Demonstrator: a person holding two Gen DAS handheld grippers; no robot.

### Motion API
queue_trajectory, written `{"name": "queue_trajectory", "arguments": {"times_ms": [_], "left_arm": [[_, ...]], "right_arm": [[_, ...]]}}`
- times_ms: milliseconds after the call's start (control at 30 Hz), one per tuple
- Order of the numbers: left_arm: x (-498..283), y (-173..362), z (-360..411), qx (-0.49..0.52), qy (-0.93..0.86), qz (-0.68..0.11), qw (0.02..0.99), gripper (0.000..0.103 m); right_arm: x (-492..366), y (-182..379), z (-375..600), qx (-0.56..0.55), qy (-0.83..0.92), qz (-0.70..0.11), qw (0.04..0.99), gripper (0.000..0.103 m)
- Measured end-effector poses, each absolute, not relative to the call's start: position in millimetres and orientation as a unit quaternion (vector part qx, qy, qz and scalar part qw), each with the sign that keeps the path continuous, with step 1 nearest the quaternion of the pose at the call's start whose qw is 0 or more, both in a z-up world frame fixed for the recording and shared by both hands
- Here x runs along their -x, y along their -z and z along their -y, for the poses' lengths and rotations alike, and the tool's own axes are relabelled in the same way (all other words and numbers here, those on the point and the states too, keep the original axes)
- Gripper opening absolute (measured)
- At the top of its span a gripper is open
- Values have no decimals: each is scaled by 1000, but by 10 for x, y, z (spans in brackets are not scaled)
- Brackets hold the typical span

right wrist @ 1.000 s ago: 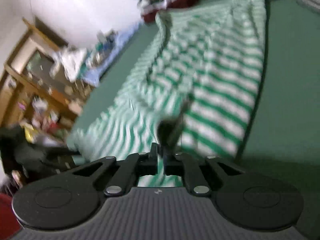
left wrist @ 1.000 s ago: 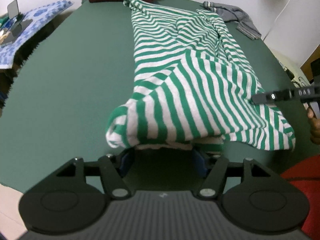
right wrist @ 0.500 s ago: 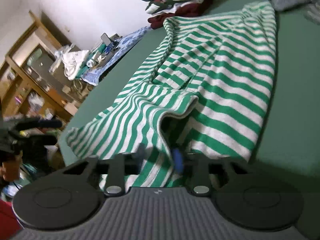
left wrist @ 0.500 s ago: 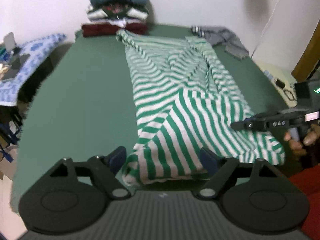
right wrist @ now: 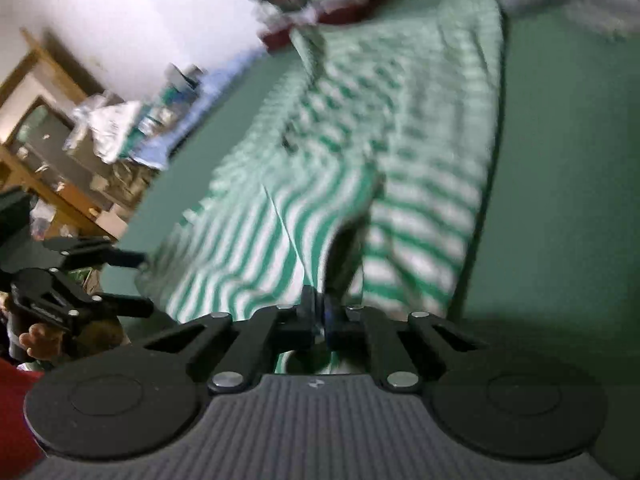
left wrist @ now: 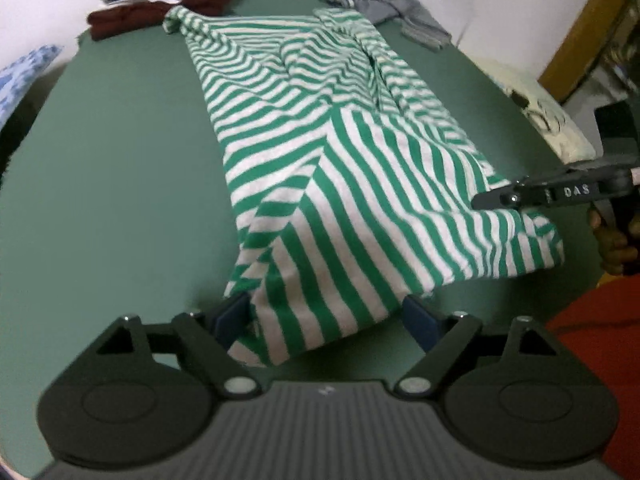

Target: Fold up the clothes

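Note:
A green-and-white striped shirt (left wrist: 340, 160) lies lengthwise on the green table (left wrist: 120, 160), its near part folded over at a slant. My left gripper (left wrist: 324, 316) straddles the near corner of the shirt. Its jaws are opening, and the cloth hangs loose between the blue pads (left wrist: 230, 318) without being pressed. My right gripper (right wrist: 319, 304) is shut on the shirt's (right wrist: 420, 200) near hem. In the left wrist view the right gripper (left wrist: 480, 201) comes in from the right edge, pinching the raised right corner. The left gripper (right wrist: 144, 282) shows at the left of the blurred right wrist view.
A stack of folded clothes (left wrist: 160, 0) stands at the table's far end, with a grey garment (left wrist: 400, 12) to its right. A blue patterned cloth (left wrist: 24, 76) lies off the left side. A person's hand (left wrist: 612, 240) and red clothing (left wrist: 600, 340) are at near right. Cluttered wooden shelves (right wrist: 60, 152) stand beyond.
The left jaws have spread wider, and the bunched near edge they held has dropped and flattened. The left view has tilted. The right gripper stays pinched on the hem.

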State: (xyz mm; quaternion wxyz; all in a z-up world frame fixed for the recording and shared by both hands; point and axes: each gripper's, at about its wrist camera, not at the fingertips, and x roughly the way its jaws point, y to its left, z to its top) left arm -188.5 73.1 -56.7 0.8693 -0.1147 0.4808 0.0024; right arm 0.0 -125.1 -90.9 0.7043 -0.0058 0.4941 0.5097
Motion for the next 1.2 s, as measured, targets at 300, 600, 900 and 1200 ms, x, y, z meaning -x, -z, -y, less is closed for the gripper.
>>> {"name": "queue_trajectory", "arguments": {"times_ms": [300,600,900,1200], "left_arm": [[1808,287,-774,111,50,-440,890,86],[1690,548,-651,90,112,-488,861,86],[1624,414,-685,55,140,-489,859,86],[1422,430,-593,80,146,-465,870,91]], "right_arm": [[-85,764,1284,-18,-498,-507,704,44],[138,631,1330,14,-510,-506,696,4],[215,737,1349,84,-475,-521,705,6],[28,782,1298,-15,-476,-539,695,46]]}}
